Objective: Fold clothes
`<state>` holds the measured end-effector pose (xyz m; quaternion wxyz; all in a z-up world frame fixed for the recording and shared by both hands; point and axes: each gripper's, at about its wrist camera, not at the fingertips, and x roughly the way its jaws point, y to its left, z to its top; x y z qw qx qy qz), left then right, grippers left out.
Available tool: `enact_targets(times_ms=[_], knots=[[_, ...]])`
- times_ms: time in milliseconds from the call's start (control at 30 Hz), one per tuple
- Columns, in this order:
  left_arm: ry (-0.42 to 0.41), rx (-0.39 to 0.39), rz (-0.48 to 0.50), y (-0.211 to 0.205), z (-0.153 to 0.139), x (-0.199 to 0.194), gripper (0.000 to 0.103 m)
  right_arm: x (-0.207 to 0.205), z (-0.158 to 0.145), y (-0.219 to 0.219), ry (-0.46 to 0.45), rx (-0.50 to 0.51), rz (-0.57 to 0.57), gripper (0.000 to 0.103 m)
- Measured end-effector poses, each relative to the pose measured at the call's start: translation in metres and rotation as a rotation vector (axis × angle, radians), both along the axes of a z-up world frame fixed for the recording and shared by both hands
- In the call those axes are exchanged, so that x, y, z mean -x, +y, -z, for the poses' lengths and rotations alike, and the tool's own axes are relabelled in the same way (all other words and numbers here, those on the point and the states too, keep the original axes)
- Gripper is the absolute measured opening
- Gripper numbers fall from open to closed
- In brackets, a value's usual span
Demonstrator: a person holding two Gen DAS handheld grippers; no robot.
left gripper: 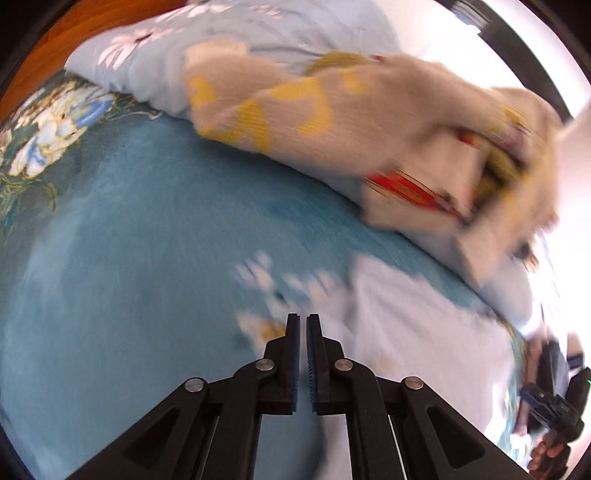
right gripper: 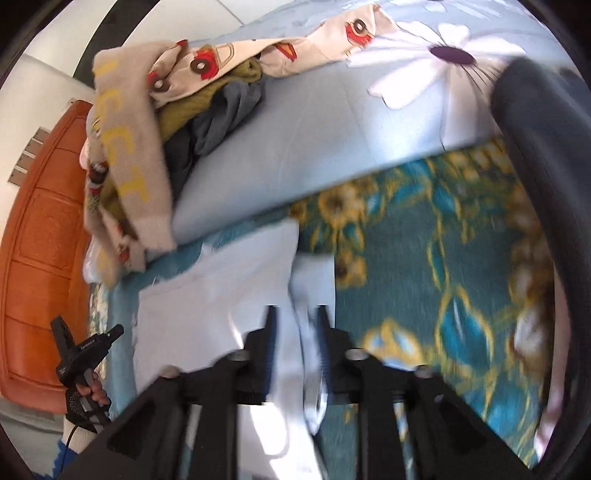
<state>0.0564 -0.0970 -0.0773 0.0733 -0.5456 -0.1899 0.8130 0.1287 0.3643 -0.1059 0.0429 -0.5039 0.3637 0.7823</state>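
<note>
A white garment [right gripper: 221, 295] lies flat on the teal floral bedspread [right gripper: 406, 266]; it also shows in the left wrist view [left gripper: 413, 332]. My right gripper [right gripper: 295, 314] hovers over its right edge, jaws apart, with a fold of the white cloth between the fingers; the frame is blurred. My left gripper [left gripper: 302, 321] is nearly closed and empty above the bedspread [left gripper: 140, 229], left of the garment. A heap of unfolded clothes [left gripper: 369, 122] with a beige sweater on top rests on a pale blue pillow [left gripper: 258, 33]; the heap also shows in the right wrist view [right gripper: 147, 129].
An orange wooden headboard [right gripper: 40, 258] stands behind the pillow. The left gripper and hand [right gripper: 81, 362] show at the right wrist view's lower left. The right gripper and hand [left gripper: 554, 406] show at the left wrist view's lower right. A dark garment [right gripper: 546, 184] lies at the right.
</note>
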Motion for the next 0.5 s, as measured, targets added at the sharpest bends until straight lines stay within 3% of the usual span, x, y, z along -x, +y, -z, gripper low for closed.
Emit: enact_targets(times_ms=[100,233,367,500], knots=[[-0.026,-0.053,0.128,0.041,-0.003,-0.036,0.006,-0.045,0.016,-0.011,-0.032,0.109,0.055,0.041],[-0.098,-0.02,0.31,0.118,0.007,-0.072,0.006,-0.092,0.039,-0.019,-0.08,0.241,0.185,0.041],[-0.2,-0.074,0.419,0.169,0.018,-0.094,0.006,-0.11,0.047,-0.028,-0.085,0.312,0.259,0.041],[-0.258,-0.074,0.482,0.21,0.033,-0.096,0.006,-0.114,0.051,-0.039,-0.086,0.363,0.311,0.041]])
